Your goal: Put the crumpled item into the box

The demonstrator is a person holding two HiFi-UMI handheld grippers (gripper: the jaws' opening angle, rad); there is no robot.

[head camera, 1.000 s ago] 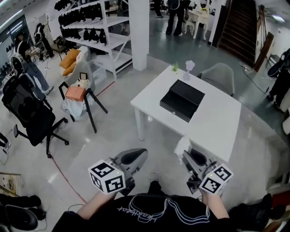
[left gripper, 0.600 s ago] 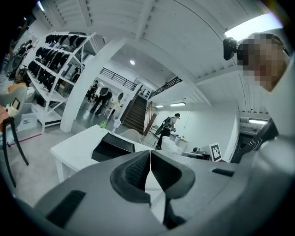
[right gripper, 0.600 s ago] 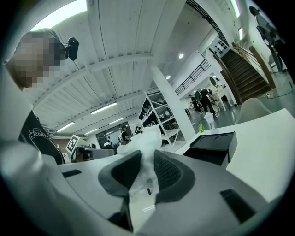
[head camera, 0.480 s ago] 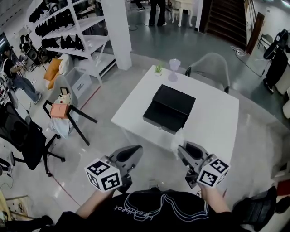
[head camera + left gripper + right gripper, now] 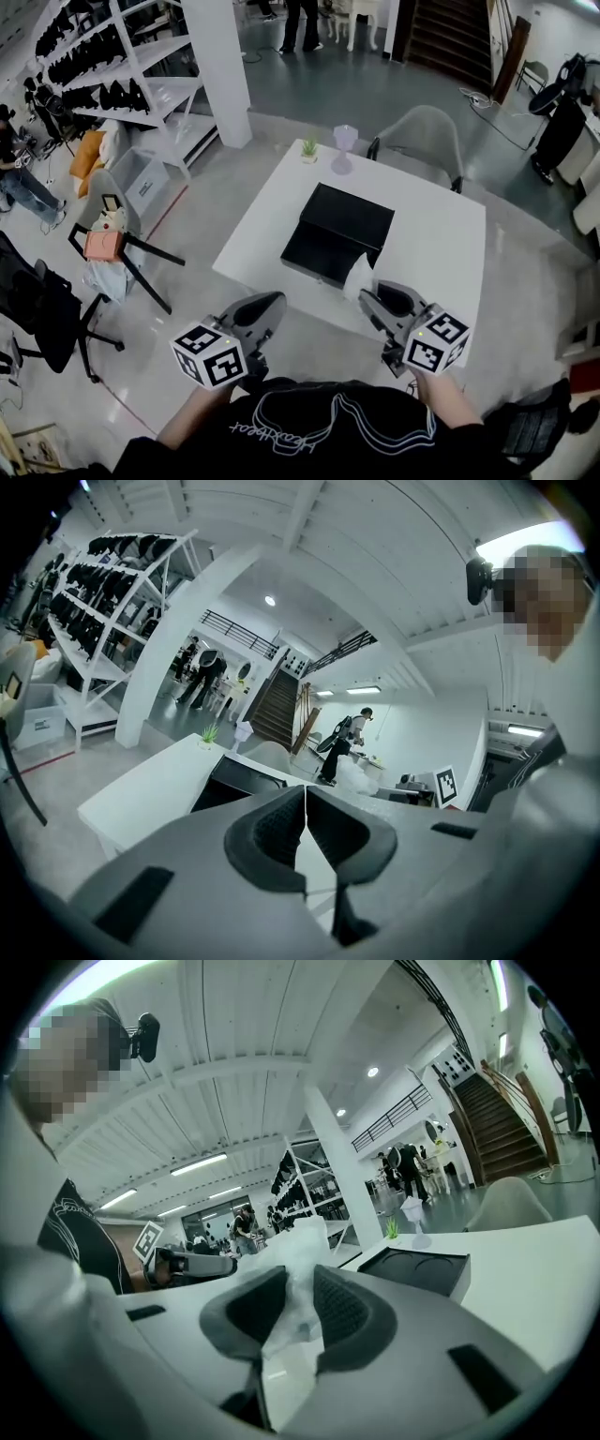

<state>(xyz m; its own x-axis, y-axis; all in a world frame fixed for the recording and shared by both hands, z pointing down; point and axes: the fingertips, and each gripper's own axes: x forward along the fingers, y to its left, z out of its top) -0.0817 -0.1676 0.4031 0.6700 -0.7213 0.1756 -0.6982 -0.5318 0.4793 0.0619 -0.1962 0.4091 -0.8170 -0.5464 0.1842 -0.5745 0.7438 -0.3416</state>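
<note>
The bench [image 5: 441,234] has a smooth, matt white top. The box [image 5: 342,225] on it is matt black, either card or plastic. At the bench's near edge, the crumpled item [image 5: 300,1241] looks like thin, wrinkled white paper or film. It is pinched between the ribbed, dark, rubbery pads [image 5: 345,1312] of the right tongs [image 5: 295,1288], whose shell is matt grey plastic. The floor [image 5: 216,225] around the bench is glossy grey.

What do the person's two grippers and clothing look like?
The left gripper and right gripper are grey, with rounded tongs lined by dark ribbed pads; each carries a white cube of black square markers. The black top has white line print.
</note>
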